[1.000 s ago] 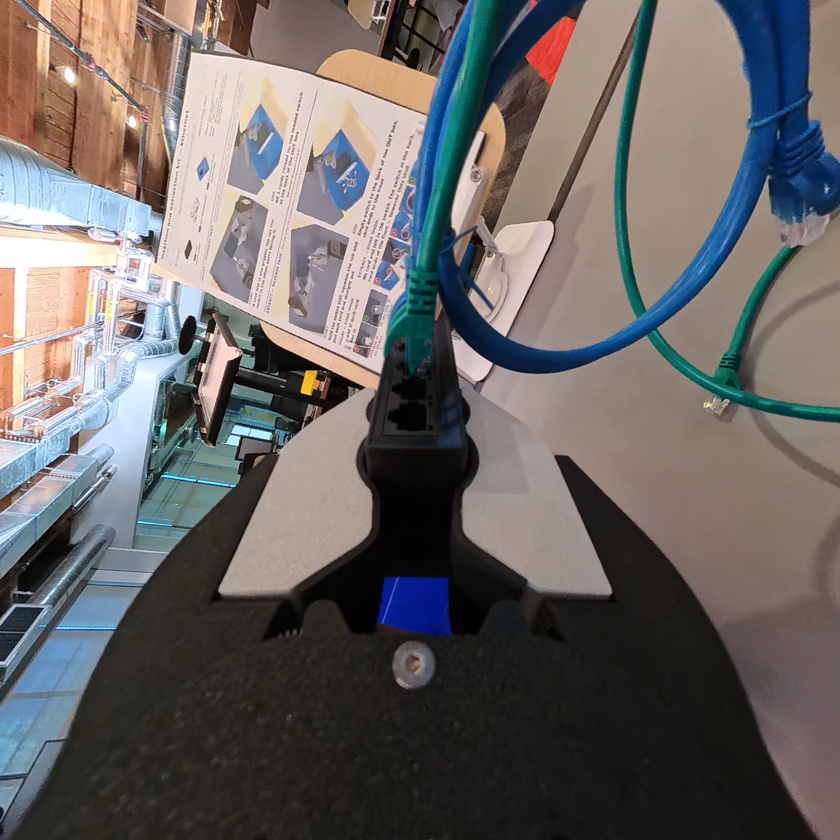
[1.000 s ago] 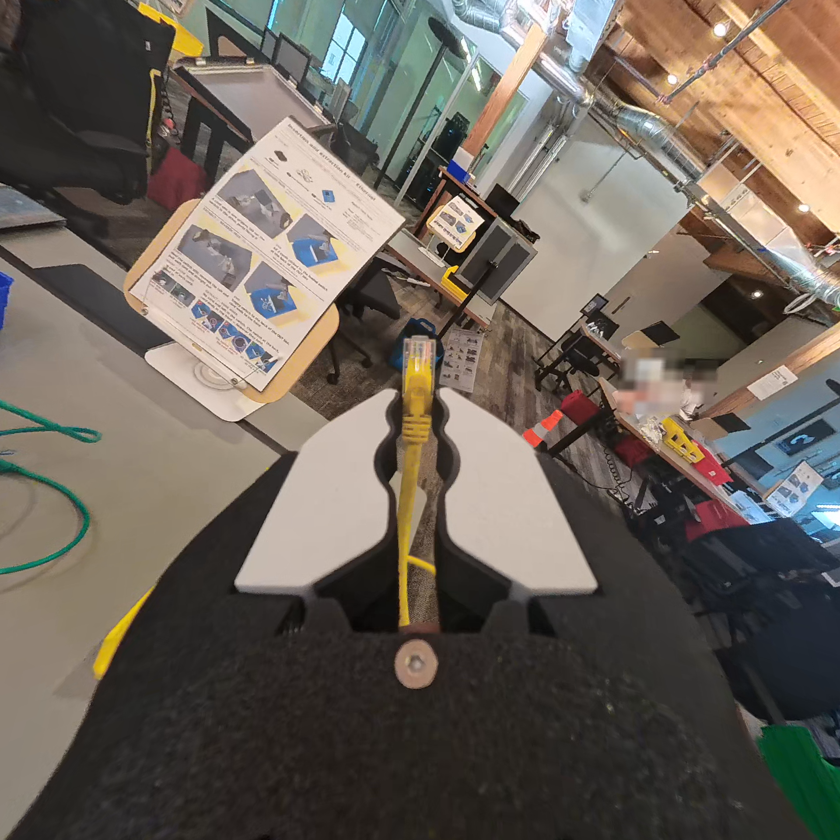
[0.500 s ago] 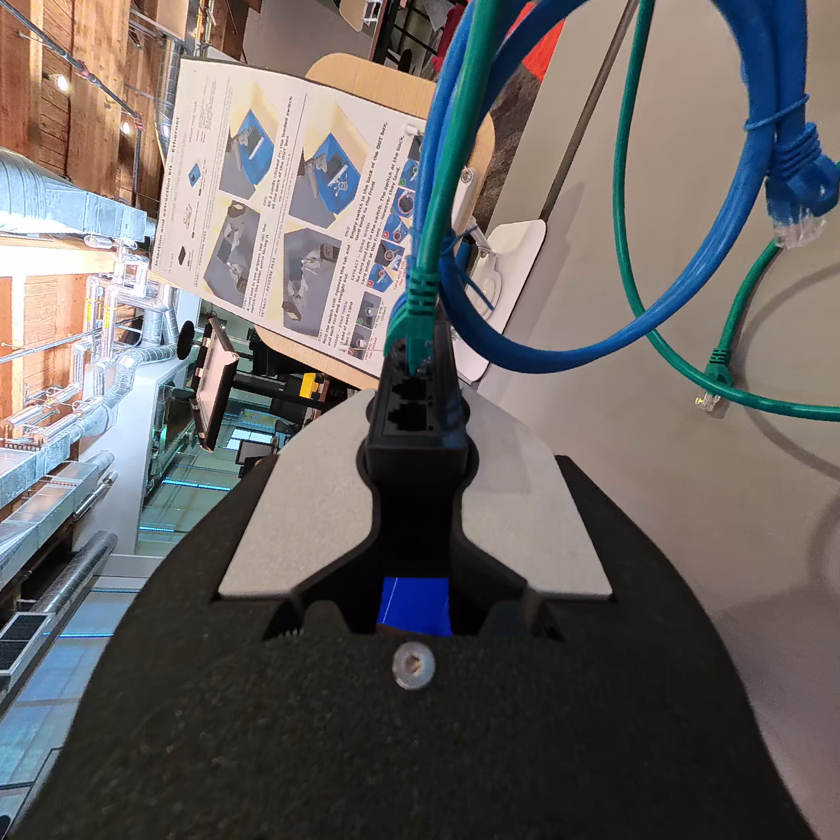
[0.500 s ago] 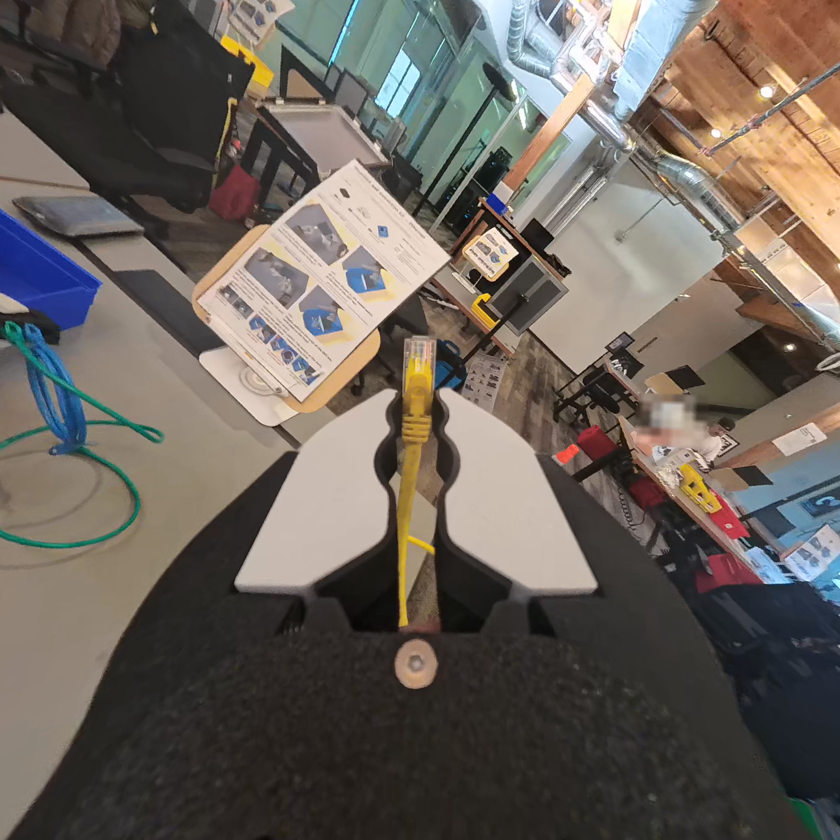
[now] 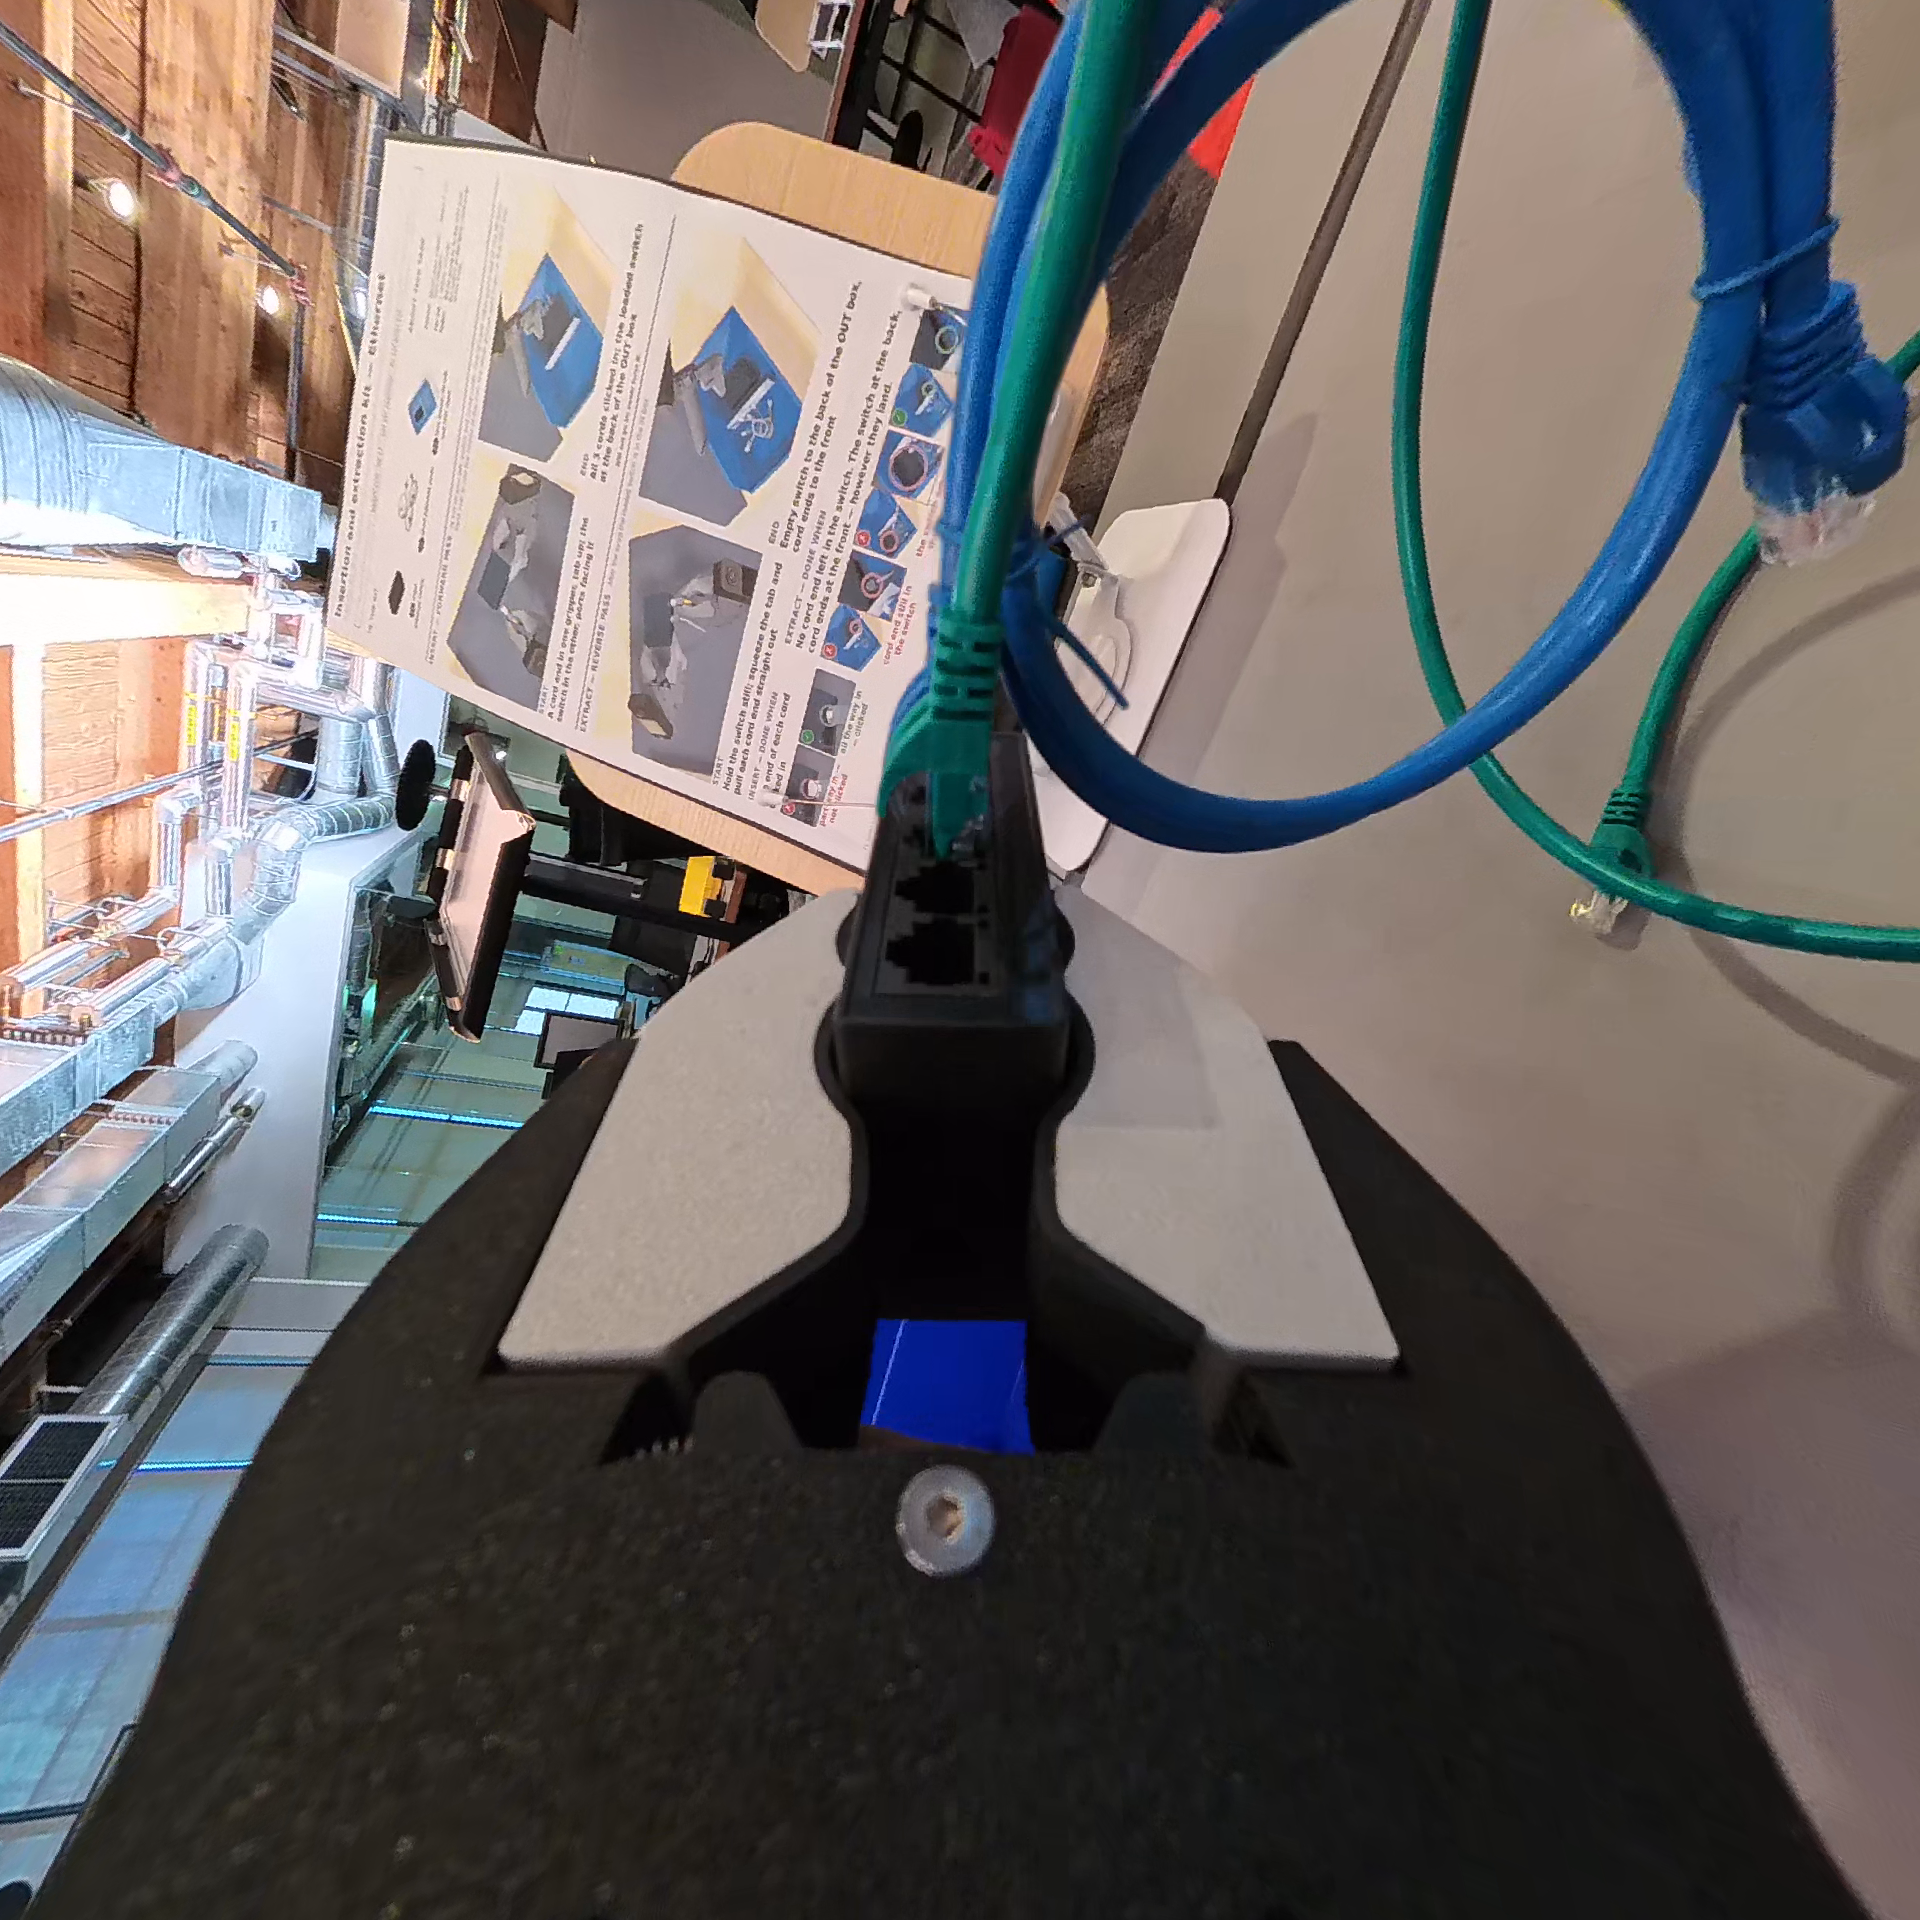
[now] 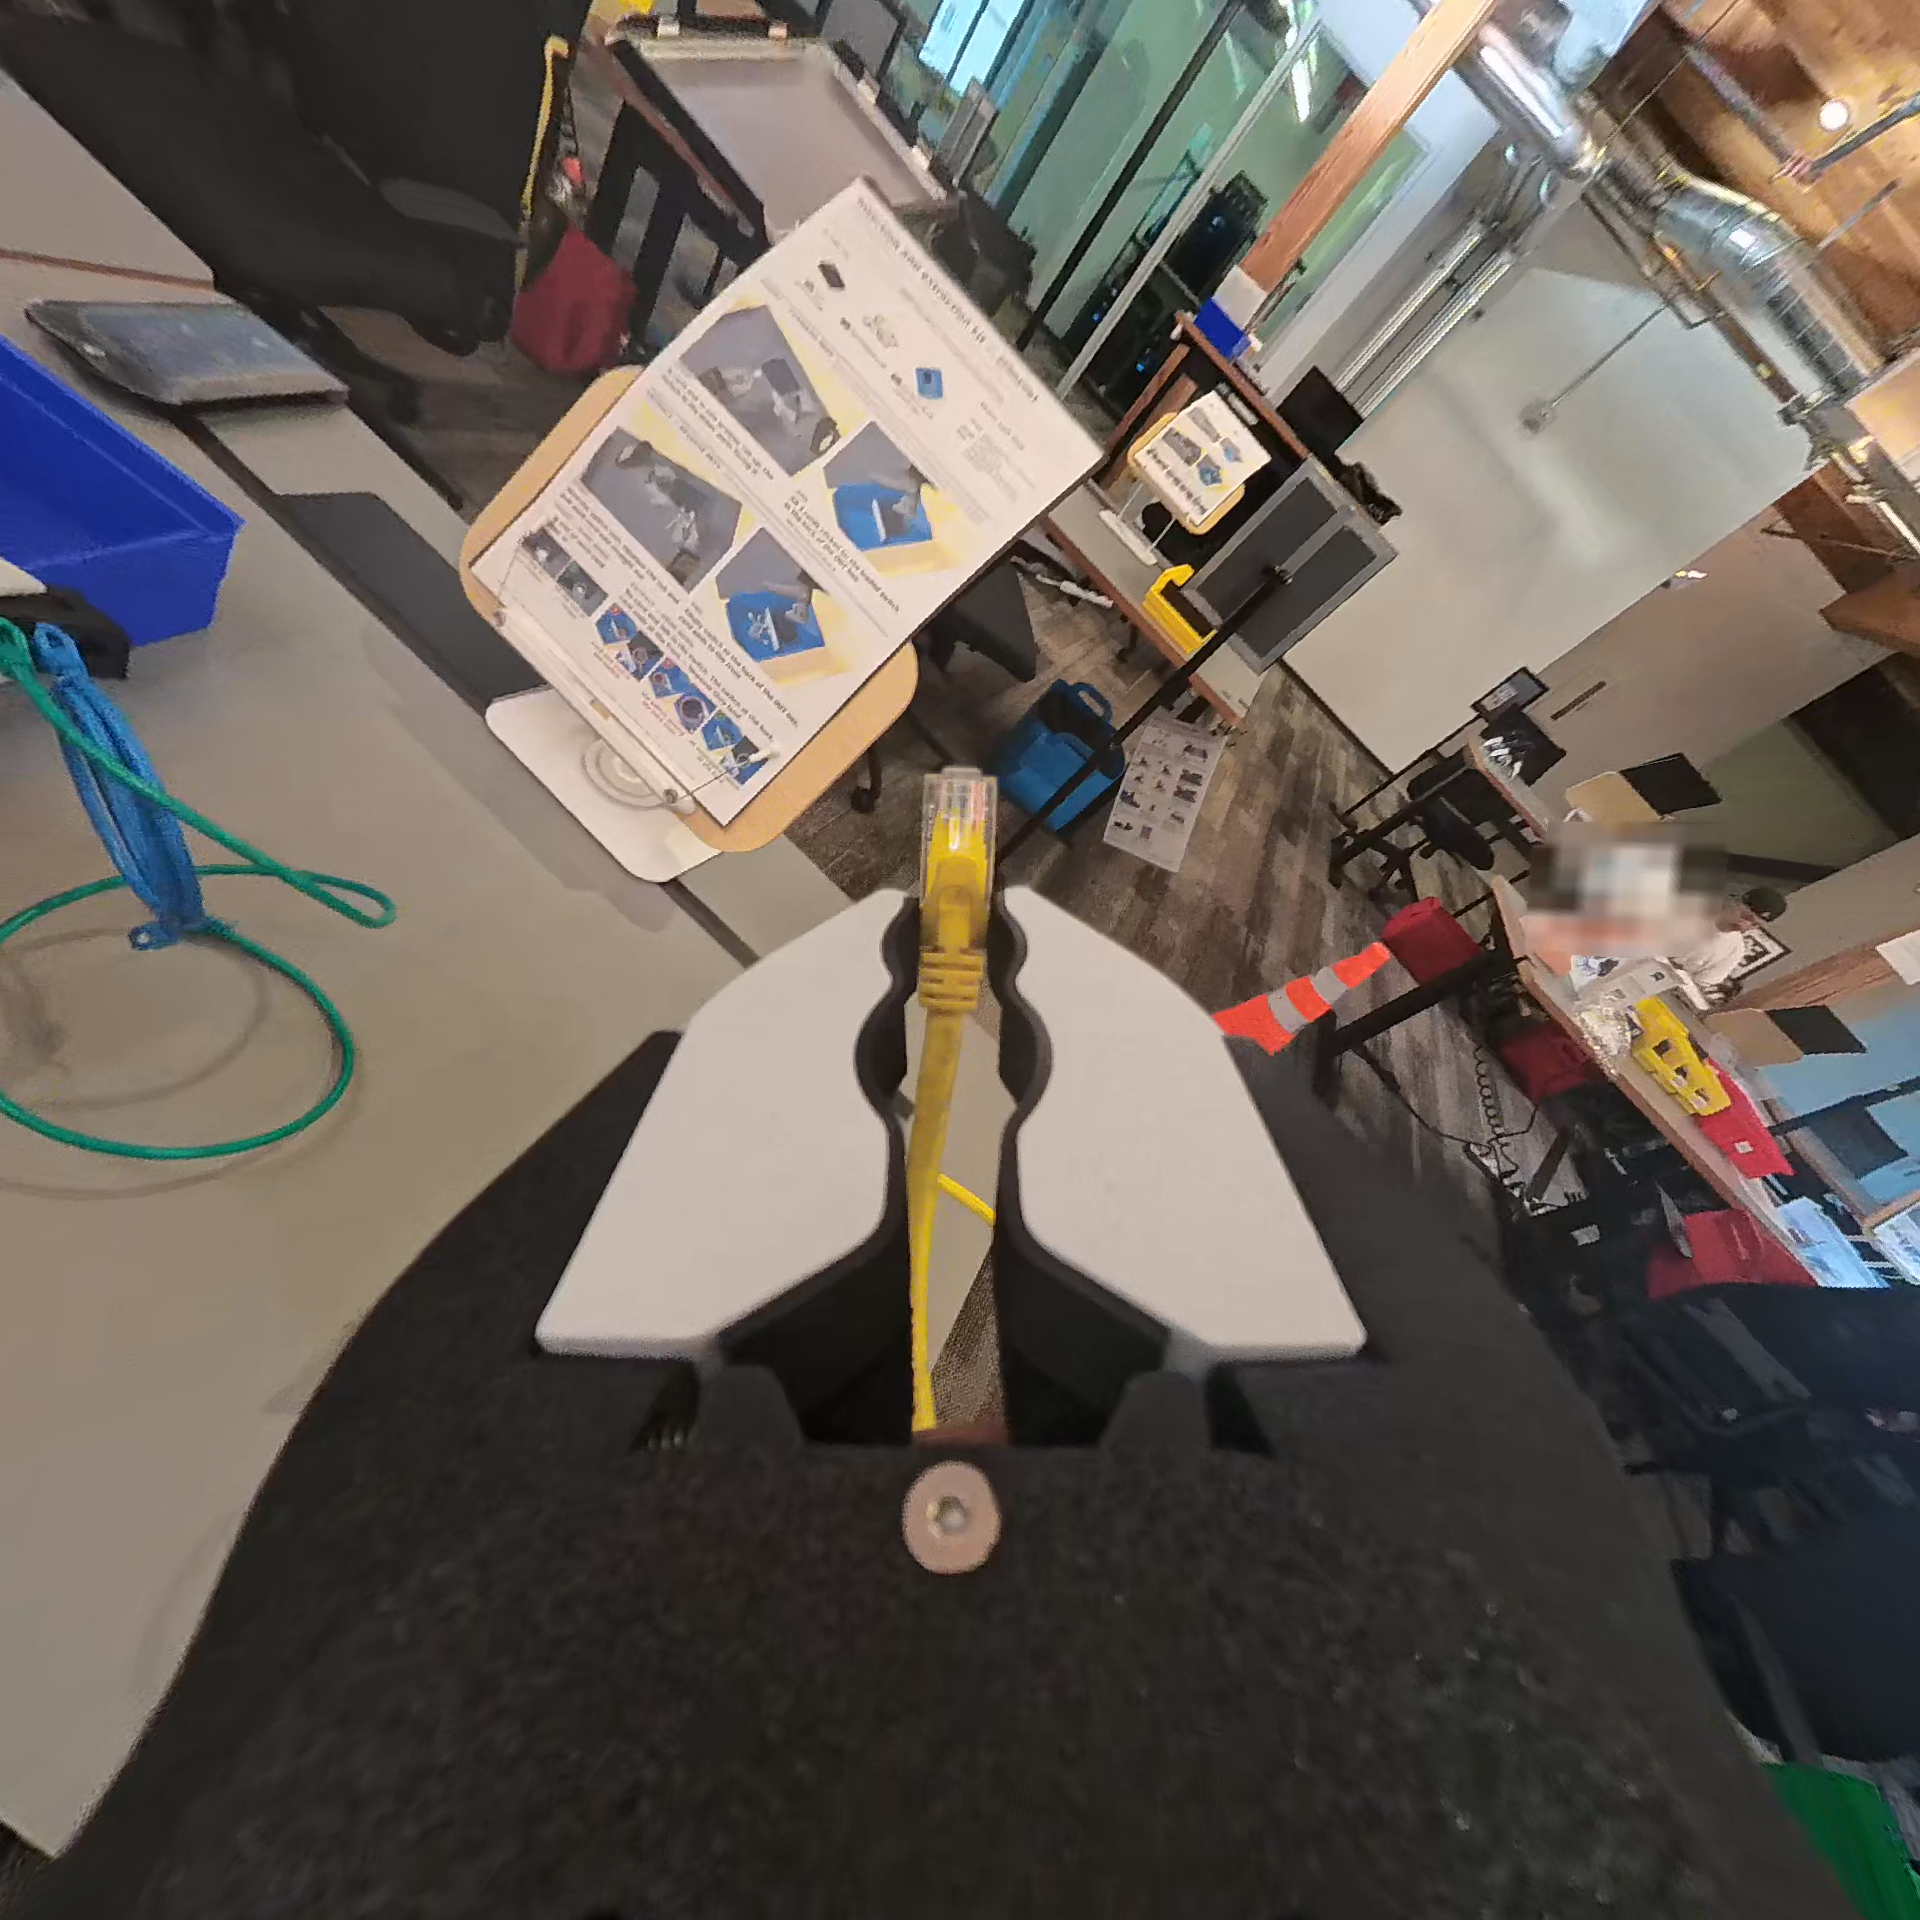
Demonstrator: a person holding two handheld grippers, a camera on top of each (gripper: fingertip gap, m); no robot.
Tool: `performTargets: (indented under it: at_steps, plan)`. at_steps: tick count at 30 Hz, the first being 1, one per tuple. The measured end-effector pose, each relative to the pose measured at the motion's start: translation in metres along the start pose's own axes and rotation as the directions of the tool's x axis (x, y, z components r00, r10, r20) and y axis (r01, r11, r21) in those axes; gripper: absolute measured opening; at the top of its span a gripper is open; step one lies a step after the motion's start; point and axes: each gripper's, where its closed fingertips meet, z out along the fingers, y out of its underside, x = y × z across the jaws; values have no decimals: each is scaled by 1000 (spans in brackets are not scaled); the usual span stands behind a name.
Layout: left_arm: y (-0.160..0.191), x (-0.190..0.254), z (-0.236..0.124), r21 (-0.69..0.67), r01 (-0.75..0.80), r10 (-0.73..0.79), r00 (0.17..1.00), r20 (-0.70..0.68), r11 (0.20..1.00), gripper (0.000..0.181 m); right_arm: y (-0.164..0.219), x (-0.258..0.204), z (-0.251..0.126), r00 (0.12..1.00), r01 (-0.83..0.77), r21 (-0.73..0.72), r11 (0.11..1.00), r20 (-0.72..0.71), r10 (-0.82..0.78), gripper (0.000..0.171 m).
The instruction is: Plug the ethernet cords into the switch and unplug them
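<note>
The left gripper (image 5: 951, 997) clamps its flat grey fingers on the boxy black switch (image 5: 948, 935), held above the smooth grey table (image 5: 1558, 727). A ribbed green cord (image 5: 961, 686) and a blue cord (image 5: 1299, 800) are plugged into the switch's far ports. The right gripper (image 6: 951, 935) pinches a yellow cord (image 6: 951, 935), its clear plug protruding past the fingertips.

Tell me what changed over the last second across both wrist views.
The right hand-held gripper swung left: the blue bin and more of the hanging blue cord and green cord came into its view. Nothing was grabbed or released. It stays shut on the yellow cord; the left hand-held gripper stays clamped on the black switch, green and blue cords still plugged in.
</note>
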Motion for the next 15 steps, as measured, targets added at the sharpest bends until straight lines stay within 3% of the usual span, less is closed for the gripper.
performTargets:
  at_steps: [8,15]
  plan:
    - [-1,6,2,-1,-10,10,1000,-10,1000,29,43,-22,52,998,-18,-94,995,66,25,13]
    - [1,7,3,-5,-14,13,1000,-13,1000,30,59,-37,86,984,-150,-59,987,92,155,13]
